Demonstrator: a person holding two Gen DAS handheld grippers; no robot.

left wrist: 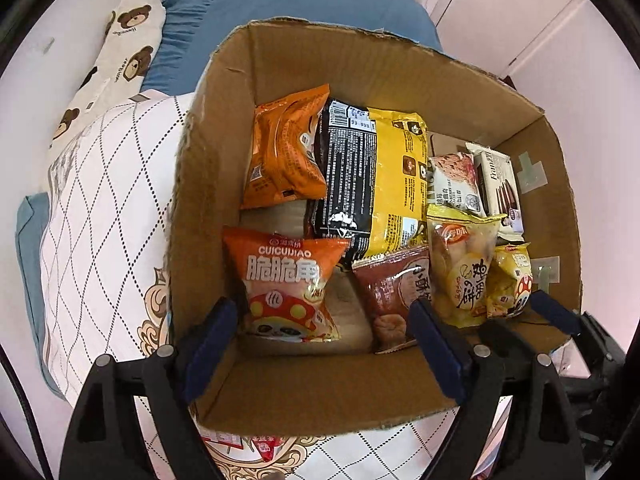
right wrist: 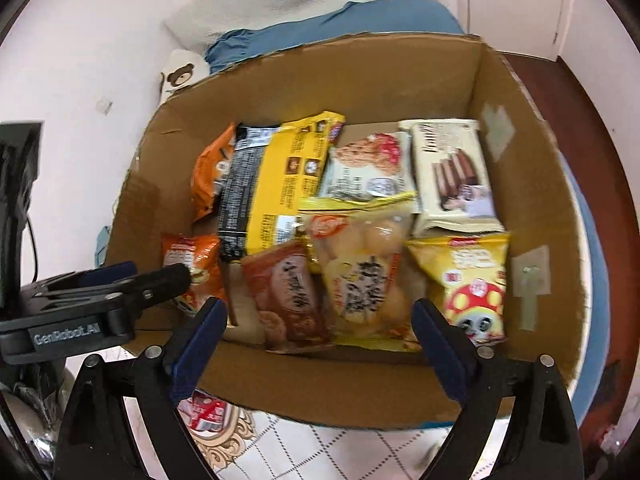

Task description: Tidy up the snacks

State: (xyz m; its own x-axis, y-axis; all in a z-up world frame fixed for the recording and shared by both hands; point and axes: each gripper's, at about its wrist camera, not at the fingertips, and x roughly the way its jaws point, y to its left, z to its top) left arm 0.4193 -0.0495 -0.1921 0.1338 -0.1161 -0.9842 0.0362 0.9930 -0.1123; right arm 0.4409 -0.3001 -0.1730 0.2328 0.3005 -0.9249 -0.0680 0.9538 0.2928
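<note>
— What do your grippers look like?
— Your left gripper [left wrist: 324, 320] has a black plastic frame with dark blue pads on the fingers [left wrist: 436, 356] and round silver screws. Your right gripper [right wrist: 320, 332] has the same colours and shape.
— Any marking?
— Yes. In the right view, the left one carries white "GenRobot.AI" letters on its black side.

I am holding my left gripper [left wrist: 324, 344] with its jaws spread wide, gripping nothing. I am holding my right gripper [right wrist: 320, 344] likewise wide and unladen, just beside it.
</note>
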